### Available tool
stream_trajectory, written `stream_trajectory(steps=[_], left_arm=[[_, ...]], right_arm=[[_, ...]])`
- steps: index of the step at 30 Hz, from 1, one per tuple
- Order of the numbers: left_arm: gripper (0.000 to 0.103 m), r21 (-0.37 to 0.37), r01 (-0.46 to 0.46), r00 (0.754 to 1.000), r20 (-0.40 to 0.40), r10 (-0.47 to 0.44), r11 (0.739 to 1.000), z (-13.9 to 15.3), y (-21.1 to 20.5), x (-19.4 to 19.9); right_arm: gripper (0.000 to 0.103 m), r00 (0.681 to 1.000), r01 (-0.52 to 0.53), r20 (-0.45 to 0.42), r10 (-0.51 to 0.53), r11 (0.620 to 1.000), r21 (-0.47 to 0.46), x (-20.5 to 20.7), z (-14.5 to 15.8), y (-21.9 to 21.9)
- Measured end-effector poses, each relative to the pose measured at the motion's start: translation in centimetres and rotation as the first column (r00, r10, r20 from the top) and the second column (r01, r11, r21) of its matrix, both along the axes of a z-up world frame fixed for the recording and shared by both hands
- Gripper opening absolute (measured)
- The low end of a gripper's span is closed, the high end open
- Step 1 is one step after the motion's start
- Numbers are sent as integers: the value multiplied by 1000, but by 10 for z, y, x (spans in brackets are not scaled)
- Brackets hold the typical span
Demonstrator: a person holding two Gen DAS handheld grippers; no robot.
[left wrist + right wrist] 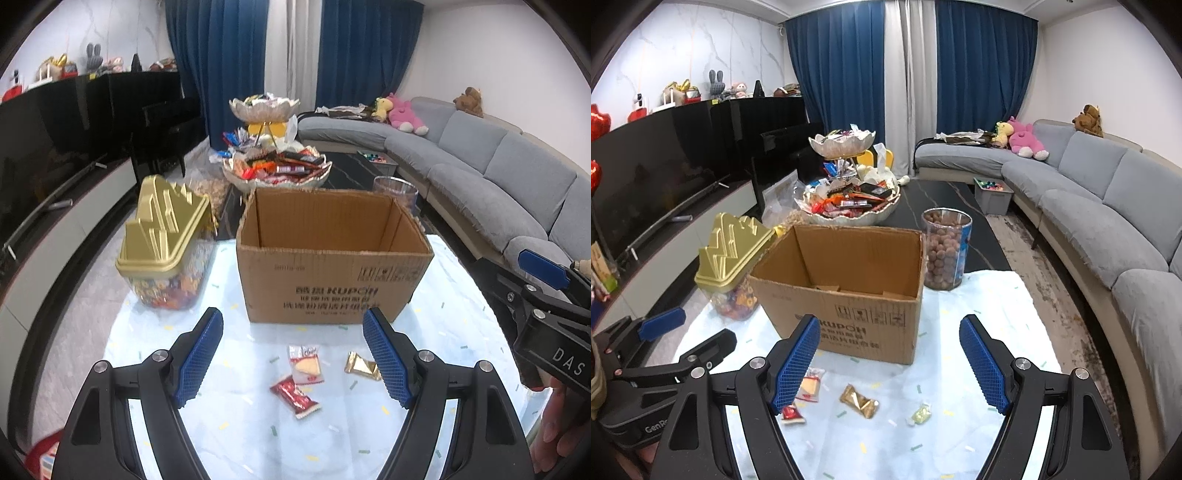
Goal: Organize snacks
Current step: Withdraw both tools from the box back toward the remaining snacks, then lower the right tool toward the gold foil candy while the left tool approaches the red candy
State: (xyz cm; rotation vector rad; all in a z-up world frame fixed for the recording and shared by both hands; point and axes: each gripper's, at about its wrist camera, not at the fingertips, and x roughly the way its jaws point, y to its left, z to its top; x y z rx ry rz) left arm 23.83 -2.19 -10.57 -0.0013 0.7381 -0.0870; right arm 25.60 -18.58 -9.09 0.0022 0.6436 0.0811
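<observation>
Blue curtains (849, 74) and a grey sectional sofa (1108, 192) are seen behind a dark counter (945, 199) partly covered by a pale blue cloth (979, 306) with confetti print. An open cardboard box (332, 258) is placed on the cloth, its flaps removed and its interior largely empty. A clear candy jar (166, 251) with a gold stepped lid is positioned just beside the box, on the side toward the television (657, 177). On the opposite side, a clear cylinder of brown balls (945, 251) is set just beside the box's rear corner. A two-tier shell-shaped dish (846, 199) heaped with assorted snacks is located behind the box.

Loose snacks are laid on the cloth in front of the box. A red wrapper (295, 397) is found touching a white-and-red cracker packet (304, 363). A gold packet (858, 400) is located near them, and a small yellow-green sweet (919, 413) lies apart, farther toward the sofa side.

The left gripper (293, 354) is held above the red wrapper and cracker packet. Its blue fingers (199, 354) are spread wide, with nothing grasped. The right gripper (890, 363) is held above the gold packet and the small sweet. Its fingers (984, 365) are likewise released and empty. A hand (557, 424) is visible at the right gripper's handle in the left wrist view.
</observation>
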Motion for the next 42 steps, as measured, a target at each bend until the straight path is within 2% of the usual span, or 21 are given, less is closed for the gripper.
stream_trajectory(steps=[14, 26, 34, 42], left_arm=[[78, 42, -65, 998, -13, 66, 997, -53, -4, -16], [78, 101, -163, 985, -45, 168, 981, -90, -12, -18], [78, 114, -239, 966, -68, 248, 964, -115, -20, -13], [78, 97, -304, 946, -84, 312, 948, -134, -26, -4]], right_arm=[[79, 1000, 2, -6, -2, 1000, -31, -14, -39, -5], [79, 982, -175, -72, 174, 984, -12, -2, -90, 0], [79, 950, -297, -107, 294, 955, -19, 21, -111, 1], [78, 882, -467, -108, 459, 881, -73, 39, -125, 12]])
